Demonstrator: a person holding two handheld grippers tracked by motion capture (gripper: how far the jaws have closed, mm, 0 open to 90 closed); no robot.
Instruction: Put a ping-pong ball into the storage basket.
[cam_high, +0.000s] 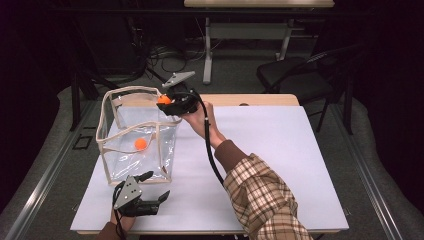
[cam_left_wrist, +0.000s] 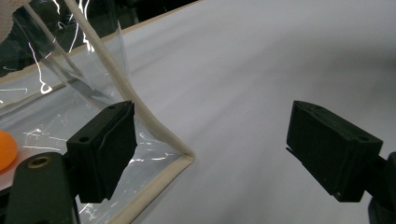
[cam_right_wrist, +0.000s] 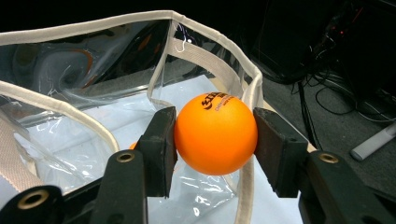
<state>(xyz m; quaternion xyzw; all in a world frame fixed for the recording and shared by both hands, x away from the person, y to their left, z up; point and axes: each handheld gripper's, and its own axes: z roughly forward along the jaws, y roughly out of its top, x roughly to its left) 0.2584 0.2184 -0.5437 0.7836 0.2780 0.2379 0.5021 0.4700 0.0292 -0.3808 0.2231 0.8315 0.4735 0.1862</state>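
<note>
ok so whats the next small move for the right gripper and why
Probably ease the right gripper a little farther in over the clear bag, then open the fingers. They pinch an orange ball right at the bag's far rim, so a drop here might clip the edge. Another ball already lies inside.

From the high view you are looking forward and down over the whole table (cam_high: 280, 150) from your own side, at a distance. The left gripper view is sitting low at the near left, facing right across the sheet, very close to the bag's (cam_left_wrist: 154, 126) near corner. The right gripper view is looking left over the bag's far rim, close up. All three views are sharing that bag (cam_high: 135, 135) (cam_right_wrist: 93, 93).
</note>
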